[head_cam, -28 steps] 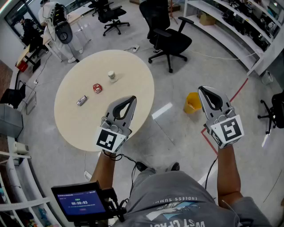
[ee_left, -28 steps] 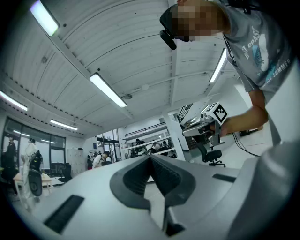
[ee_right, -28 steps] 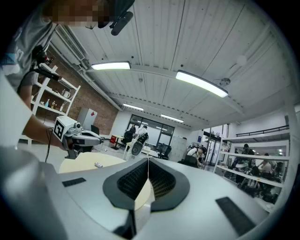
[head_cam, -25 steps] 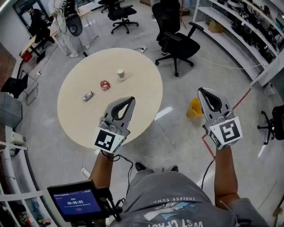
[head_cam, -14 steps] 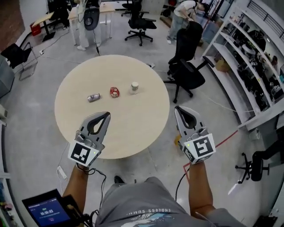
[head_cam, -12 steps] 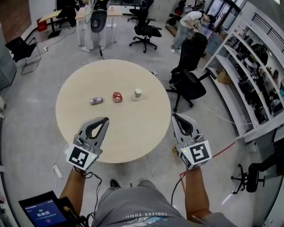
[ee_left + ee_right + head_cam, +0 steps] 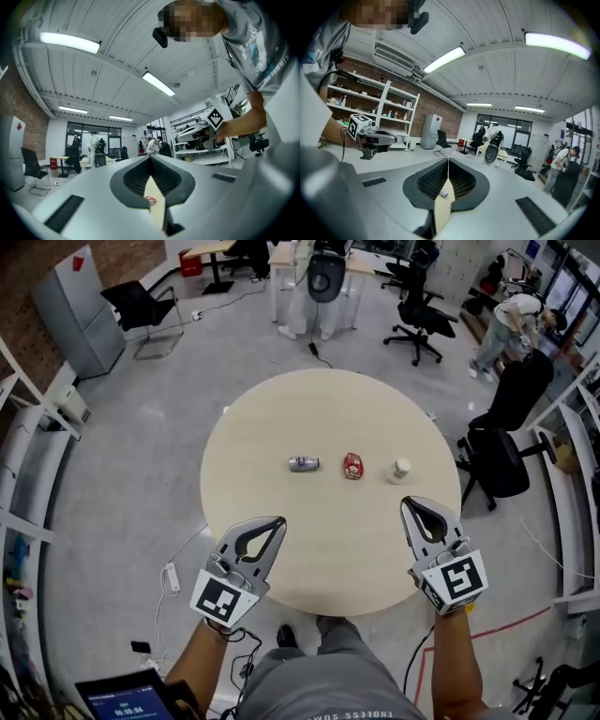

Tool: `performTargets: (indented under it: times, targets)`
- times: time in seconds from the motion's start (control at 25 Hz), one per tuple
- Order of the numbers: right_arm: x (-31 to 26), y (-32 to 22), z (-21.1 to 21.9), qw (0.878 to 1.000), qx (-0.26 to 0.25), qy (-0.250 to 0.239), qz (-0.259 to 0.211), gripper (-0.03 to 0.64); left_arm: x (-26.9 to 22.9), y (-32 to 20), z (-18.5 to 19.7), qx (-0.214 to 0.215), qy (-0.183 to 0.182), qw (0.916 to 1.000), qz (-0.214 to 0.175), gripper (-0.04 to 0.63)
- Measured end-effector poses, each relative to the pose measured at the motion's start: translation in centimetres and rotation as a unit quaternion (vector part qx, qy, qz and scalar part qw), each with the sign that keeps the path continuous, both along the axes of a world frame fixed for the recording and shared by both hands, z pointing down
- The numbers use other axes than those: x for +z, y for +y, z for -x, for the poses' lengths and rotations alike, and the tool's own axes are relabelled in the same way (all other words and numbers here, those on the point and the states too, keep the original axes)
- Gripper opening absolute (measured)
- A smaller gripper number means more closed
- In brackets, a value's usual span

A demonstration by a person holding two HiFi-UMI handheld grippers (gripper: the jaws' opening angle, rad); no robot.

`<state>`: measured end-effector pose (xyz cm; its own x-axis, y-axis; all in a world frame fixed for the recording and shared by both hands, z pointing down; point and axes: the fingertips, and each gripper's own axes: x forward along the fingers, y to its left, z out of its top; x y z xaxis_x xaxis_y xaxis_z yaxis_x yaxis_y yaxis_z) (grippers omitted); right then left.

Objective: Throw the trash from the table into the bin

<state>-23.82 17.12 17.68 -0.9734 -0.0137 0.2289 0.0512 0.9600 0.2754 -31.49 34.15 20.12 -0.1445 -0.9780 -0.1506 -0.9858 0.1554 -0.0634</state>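
Three pieces of trash lie in a row on the round beige table [image 7: 272, 427]: a silver can [image 7: 303, 463], a red crushed can [image 7: 352, 465] and a white paper cup [image 7: 401, 470]. My left gripper [image 7: 277, 520] hovers over the table's near edge, shut and empty, below the silver can. Below the cup, my right gripper [image 7: 410, 503] is likewise shut with nothing in it. The left gripper [image 7: 150, 158] frames the red can [image 7: 149, 200] through its jaw window. The right gripper [image 7: 448, 160] frames the silver can [image 7: 444, 193]. No bin is in view.
A black office chair [image 7: 502, 460] stands close to the table's right side. More chairs [image 7: 141, 310], desks and a grey cabinet [image 7: 84, 301] are at the back. A power strip [image 7: 171, 577] with its cable lies on the floor left of me. A person [image 7: 511, 320] bends at far right.
The view has swung from the yellow bin side toward the table, which is now centred in front of me. Both grippers moved with it to the table's near edge, staying shut. The bin left view.
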Motion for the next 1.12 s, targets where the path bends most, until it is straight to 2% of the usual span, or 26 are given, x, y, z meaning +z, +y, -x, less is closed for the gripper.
performTargets:
  times: [0.08, 0.16, 0.28, 0.36, 0.48, 0.68, 0.8, 1.04, 1.12]
  targets:
    - [2.4, -0.3, 4.4, 0.999, -0.032, 0.015, 0.012, 0.008, 1.9, -0.3, 2.6, -0.023, 0.008, 0.9995, 0.019, 0.034]
    - [5.3, -2.0, 9.7, 0.998, -0.059, 0.03, 0.014, 0.008, 4.4, -2.2, 5.9, -0.042, 0.021, 0.9987, 0.022, 0.034]
    - [10.5, -2.9, 15.2, 0.991, -0.109, 0.073, 0.021, 0.008, 8.5, -3.6, 8.6, -0.068, 0.052, 0.9944, 0.063, 0.034]
    - [11.7, -1.8, 17.7, 0.986, -0.137, 0.087, 0.022, 0.008, 8.5, -3.4, 9.1, -0.085, 0.075, 0.992, 0.055, 0.032]
    - [11.3, -0.3, 21.2, 0.984, -0.161, 0.074, 0.018, 0.008, 7.7, -3.4, 9.6, -0.098, 0.093, 0.9901, 0.038, 0.032]
    - [14.7, 1.5, 22.5, 0.974, -0.187, 0.128, 0.014, 0.011, 9.3, -3.2, 8.4, -0.1, 0.139, 0.9837, 0.057, 0.034]
    - [16.6, 2.0, 23.2, 0.965, -0.211, 0.156, -0.001, 0.128, 9.7, -3.4, 8.1, -0.098, 0.144, 0.9827, 0.063, 0.032]
    - [21.3, 2.8, 24.0, 0.942, -0.253, 0.216, -0.037, 0.141, 10.7, -3.4, 7.9, -0.102, 0.168, 0.978, 0.071, 0.034]
    - [22.5, 2.6, 24.6, 0.937, -0.258, 0.231, -0.052, 0.188, 11.0, -3.4, 7.7, -0.102, 0.174, 0.9765, 0.075, 0.034]
